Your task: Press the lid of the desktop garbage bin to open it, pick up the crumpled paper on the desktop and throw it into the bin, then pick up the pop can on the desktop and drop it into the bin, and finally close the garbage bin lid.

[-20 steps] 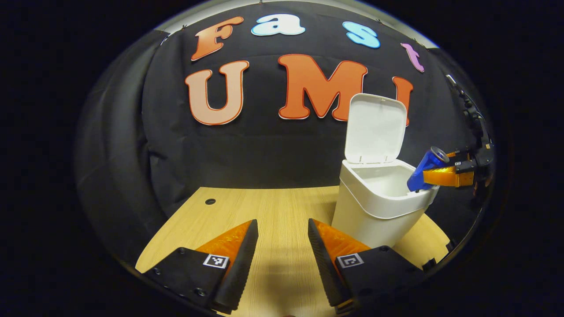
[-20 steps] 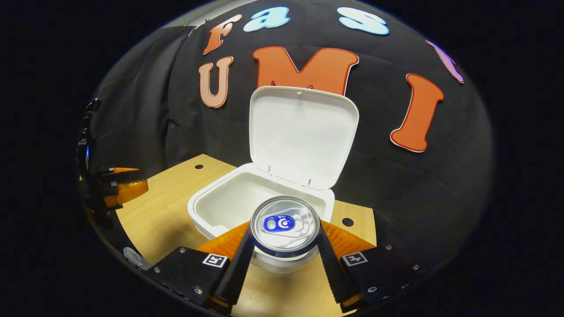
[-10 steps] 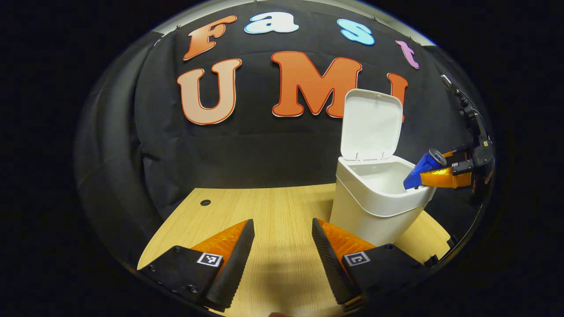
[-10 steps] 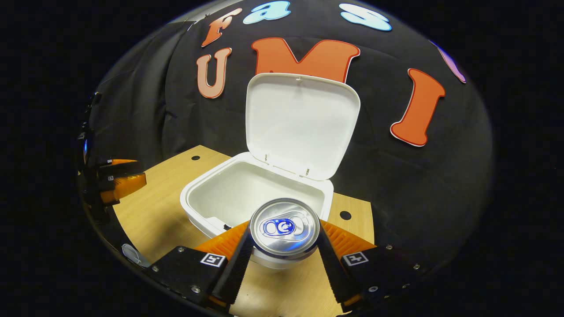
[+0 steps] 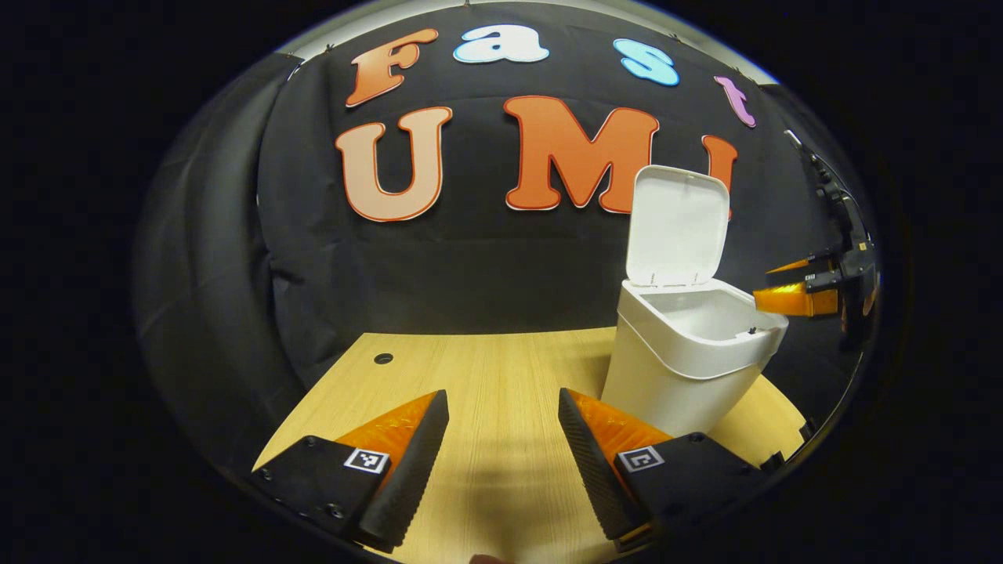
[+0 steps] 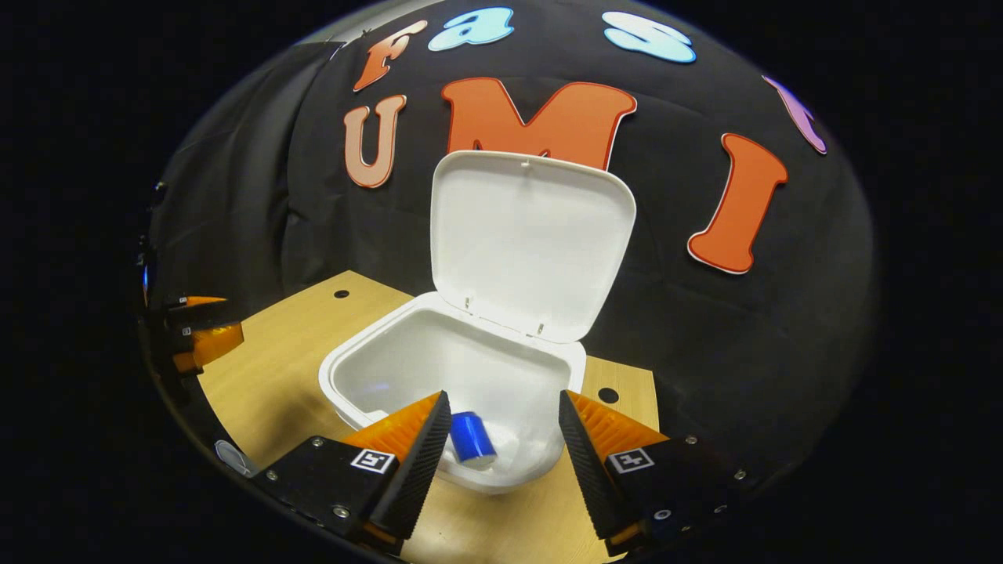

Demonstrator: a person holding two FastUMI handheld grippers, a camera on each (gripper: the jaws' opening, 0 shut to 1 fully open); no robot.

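Both grippers stood apart, the right gripper [image 6: 501, 454] above the garbage bin [image 6: 376, 376]; inside it the blue pop can [image 6: 472, 449] lay partly hidden behind a finger, left gripper [image 5: 501, 462] beside it.

A black cloth wall [image 5: 486, 274] hangs in soft folds behind a light wood-grain desktop [image 5: 486, 376]. The desktop has small round dark holes [image 5: 383, 358] near its far edge. The booth beyond the cloth is dark.

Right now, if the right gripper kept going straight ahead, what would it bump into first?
Probably the open garbage bin: the right gripper points into its mouth, where the pop can lies, so the can or inner wall comes first. Depth is unclear.
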